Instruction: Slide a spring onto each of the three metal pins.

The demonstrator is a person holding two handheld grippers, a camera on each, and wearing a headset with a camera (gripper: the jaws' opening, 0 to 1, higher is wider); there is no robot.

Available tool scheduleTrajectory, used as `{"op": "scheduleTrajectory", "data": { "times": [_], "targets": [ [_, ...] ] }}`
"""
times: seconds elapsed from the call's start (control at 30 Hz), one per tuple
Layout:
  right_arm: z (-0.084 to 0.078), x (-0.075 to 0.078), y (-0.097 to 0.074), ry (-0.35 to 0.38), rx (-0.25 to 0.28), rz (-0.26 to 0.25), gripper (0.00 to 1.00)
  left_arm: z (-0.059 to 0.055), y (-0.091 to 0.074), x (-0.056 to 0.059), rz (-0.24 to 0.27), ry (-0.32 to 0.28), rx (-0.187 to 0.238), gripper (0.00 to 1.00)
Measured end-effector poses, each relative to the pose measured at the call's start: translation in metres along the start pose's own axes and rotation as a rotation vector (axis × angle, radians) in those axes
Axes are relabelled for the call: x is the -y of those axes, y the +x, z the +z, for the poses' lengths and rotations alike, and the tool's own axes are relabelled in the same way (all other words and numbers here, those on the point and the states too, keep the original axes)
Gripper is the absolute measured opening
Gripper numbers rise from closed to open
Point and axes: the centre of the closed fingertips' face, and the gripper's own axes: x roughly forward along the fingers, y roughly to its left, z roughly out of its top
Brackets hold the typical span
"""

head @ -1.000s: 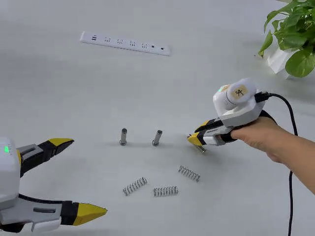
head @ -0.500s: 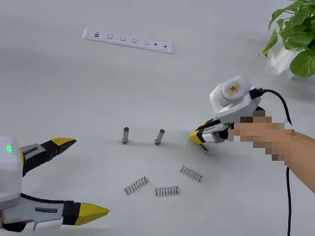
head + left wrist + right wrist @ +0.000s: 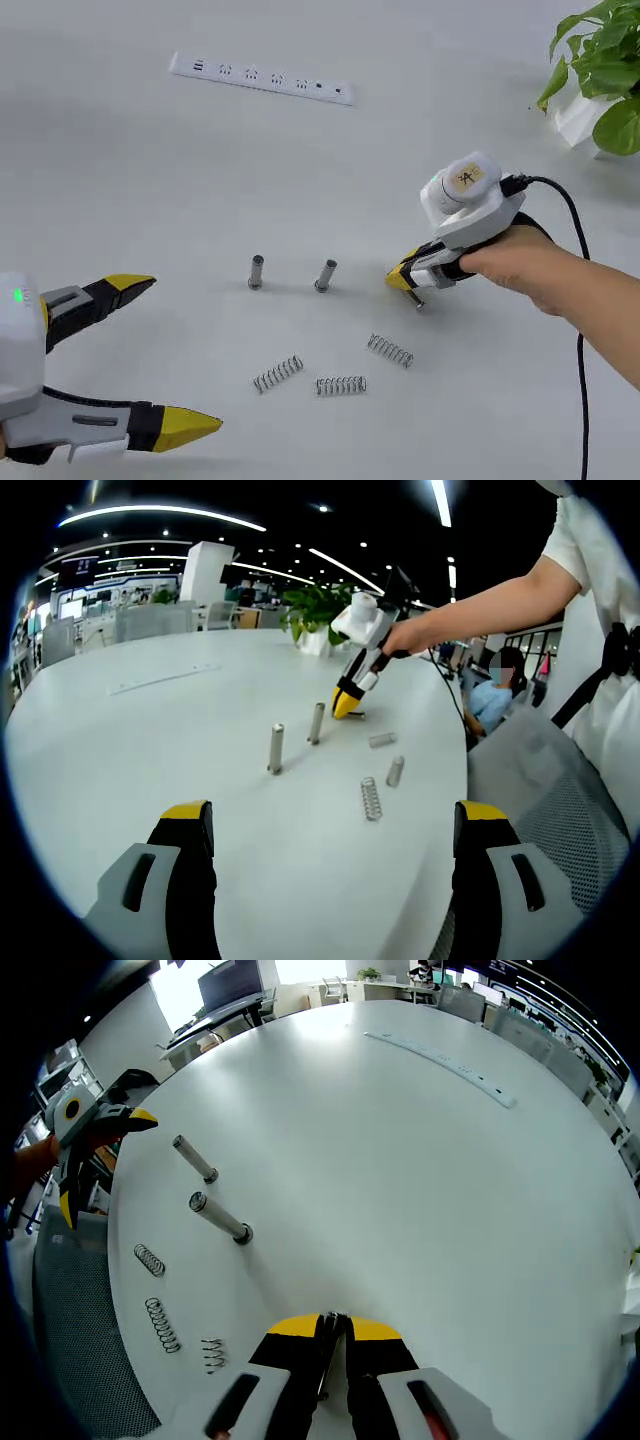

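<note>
The left claw point(image 3: 158, 352) is low on the left. Its two yellow tips are far apart and hold nothing. To its right, two metal pins stand up on the white table point(image 3: 120, 170): the first pin point(image 3: 256, 272) and the second pin point(image 3: 325, 275). Closer to the person, three springs lie flat and apart: one spring point(image 3: 277, 373), a middle spring point(image 3: 341, 384) and a last spring point(image 3: 389, 350). None is on a pin. Next, the right claw point(image 3: 400, 281) is squeezed tight on the third pin point(image 3: 417, 303), which pokes out below its tips. A hand point(image 3: 515, 270) holds this claw. A plant point(image 3: 600, 60) is in the far right corner.
</note>
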Motion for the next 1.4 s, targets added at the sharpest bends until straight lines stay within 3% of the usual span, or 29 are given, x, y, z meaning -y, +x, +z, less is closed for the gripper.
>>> {"op": "scheduleTrajectory", "data": {
  "times": [0.47, 1.4],
  "targets": [
    [-0.003, 0.004, 0.001, 0.015, -0.005, -0.010, 0.04, -0.001, 0.001, 0.001, -0.006, -0.004, -0.003, 0.99],
    [-0.007, -0.004, -0.030, 0.026, 0.090, -0.039, 0.03, 0.003, 0.004, 0.006, -0.024, 0.006, -0.002, 0.99]
  ]
}}
